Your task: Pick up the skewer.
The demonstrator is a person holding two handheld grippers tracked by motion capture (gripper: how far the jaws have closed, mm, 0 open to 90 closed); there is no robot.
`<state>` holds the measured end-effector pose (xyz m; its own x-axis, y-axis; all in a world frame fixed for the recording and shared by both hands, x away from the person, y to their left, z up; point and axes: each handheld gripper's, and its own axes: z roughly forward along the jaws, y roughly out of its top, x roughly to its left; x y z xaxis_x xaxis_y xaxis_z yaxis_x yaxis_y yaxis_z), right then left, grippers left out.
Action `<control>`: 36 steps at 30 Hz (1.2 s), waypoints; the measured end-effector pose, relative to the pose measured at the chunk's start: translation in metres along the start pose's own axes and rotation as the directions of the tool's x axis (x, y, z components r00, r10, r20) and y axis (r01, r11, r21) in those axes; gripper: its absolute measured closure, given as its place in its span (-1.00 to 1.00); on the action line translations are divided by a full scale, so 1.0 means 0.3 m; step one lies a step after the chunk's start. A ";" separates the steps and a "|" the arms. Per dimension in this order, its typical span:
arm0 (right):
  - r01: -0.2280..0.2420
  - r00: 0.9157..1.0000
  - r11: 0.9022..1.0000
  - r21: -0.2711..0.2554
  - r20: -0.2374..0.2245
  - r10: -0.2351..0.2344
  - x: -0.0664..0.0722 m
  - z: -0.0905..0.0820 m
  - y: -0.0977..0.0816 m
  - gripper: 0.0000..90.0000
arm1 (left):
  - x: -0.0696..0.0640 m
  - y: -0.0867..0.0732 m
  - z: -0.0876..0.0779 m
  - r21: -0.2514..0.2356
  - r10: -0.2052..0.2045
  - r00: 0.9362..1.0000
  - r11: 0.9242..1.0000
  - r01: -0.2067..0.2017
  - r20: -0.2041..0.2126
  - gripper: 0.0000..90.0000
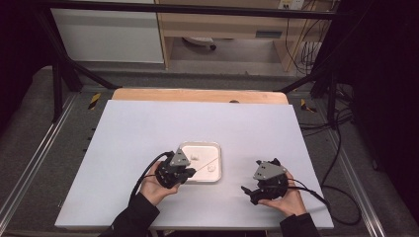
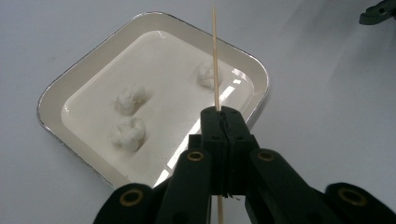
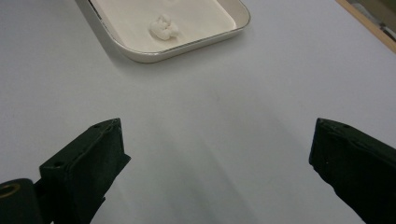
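Wide-open right gripper (image 3: 219, 163) faces tray (image 3: 187, 46) holding white lump (image 3: 163, 27).

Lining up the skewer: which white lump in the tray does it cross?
The lone lump near the tray's far side; the skewer passes over it. The other two sit together, off to its left.

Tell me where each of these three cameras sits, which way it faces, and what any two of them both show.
High view: fixed above the person's side, facing forward and down on the white table; both forearms, the left gripper and the right gripper show.
Left gripper view: rides the left gripper, looking along shut jaws holding a thin wooden skewer over the shallow white rectangular tray of three white lumps.
Right gripper view: rides the right gripper, looking past wide-open jaws across bare table.
Shared: all three show the tray.
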<state>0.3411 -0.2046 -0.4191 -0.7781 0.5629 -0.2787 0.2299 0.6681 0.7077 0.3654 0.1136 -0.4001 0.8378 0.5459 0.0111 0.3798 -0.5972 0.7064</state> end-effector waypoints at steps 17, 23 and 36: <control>0.185 0.982 0.982 0.041 0.020 -0.186 0.040 0.021 0.054 -0.76 | -0.057 0.082 0.042 0.040 0.065 0.996 0.997 -0.067 0.053 0.97; 0.275 0.961 0.961 0.036 0.019 -0.275 0.059 0.027 0.073 -0.63 | -0.078 0.108 0.054 0.044 0.083 0.994 0.995 -0.086 0.066 0.97; 0.413 0.910 0.910 0.040 0.028 -0.414 0.067 0.027 0.091 -0.32 | -0.111 0.149 0.086 0.078 0.116 0.989 0.989 -0.124 0.091 0.97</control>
<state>0.3363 -0.1712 -0.4106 -0.7868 0.2492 -0.5647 -0.0889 0.8596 0.5032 0.3646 0.0535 -0.3872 0.9086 0.4167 0.0285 0.3028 -0.7043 0.6421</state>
